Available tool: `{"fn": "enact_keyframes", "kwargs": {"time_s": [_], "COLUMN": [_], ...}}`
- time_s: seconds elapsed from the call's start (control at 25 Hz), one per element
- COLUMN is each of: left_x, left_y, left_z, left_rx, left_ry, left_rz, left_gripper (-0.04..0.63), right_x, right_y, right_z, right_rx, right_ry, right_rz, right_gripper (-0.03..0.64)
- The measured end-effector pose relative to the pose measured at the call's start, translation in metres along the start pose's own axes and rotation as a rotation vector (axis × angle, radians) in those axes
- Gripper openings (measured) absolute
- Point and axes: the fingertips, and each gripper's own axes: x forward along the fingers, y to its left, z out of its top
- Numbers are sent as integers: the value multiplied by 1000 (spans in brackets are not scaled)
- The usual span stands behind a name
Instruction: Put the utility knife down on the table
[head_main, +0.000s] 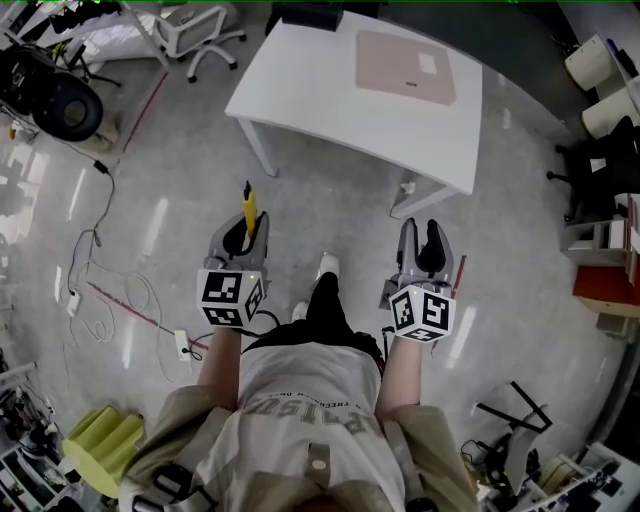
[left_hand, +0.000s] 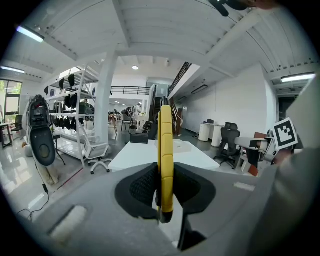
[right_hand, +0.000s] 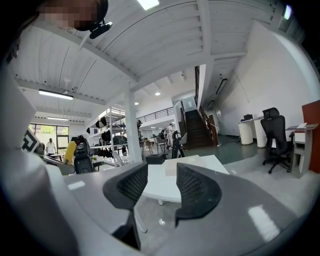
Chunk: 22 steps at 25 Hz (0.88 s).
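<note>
A yellow utility knife (left_hand: 165, 160) stands on edge between the pads of my left gripper (left_hand: 165, 192), which is shut on it; its tip sticks out ahead of the left gripper (head_main: 241, 232) as a yellow utility knife (head_main: 248, 207) in the head view. My right gripper (head_main: 421, 246) is open with nothing between its jaws, and the right gripper view shows the right gripper (right_hand: 161, 189) the same way. Both are held over the floor, short of the white table (head_main: 310, 95). The table (left_hand: 145, 152) lies straight ahead.
A beige mat (head_main: 405, 66) with a small white item lies on the table. Cables (head_main: 95, 255) and a power strip run over the floor at left. Office chairs (head_main: 200, 35), shelving and a yellow-green block (head_main: 100, 440) stand around. The person's legs and shoes (head_main: 325, 275) are between the grippers.
</note>
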Motion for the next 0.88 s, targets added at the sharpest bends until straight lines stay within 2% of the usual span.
{"fn": "enact_keyframes", "kwargs": {"time_s": [0.48, 0.72, 0.88], "left_x": [94, 119, 131], "left_y": [3, 3, 1], "left_z": [92, 107, 100], "left_rx": [49, 31, 28], "left_ry": [-82, -97, -68], "left_rz": [59, 102, 106], "left_gripper": [71, 71, 71], "right_x": [118, 150, 160], "right_y": [-47, -59, -65], "right_z": [48, 56, 47], "right_rx": [25, 5, 4], "right_ry": [-29, -4, 27], "right_rz": [84, 154, 162], "right_gripper": [158, 158, 158]}}
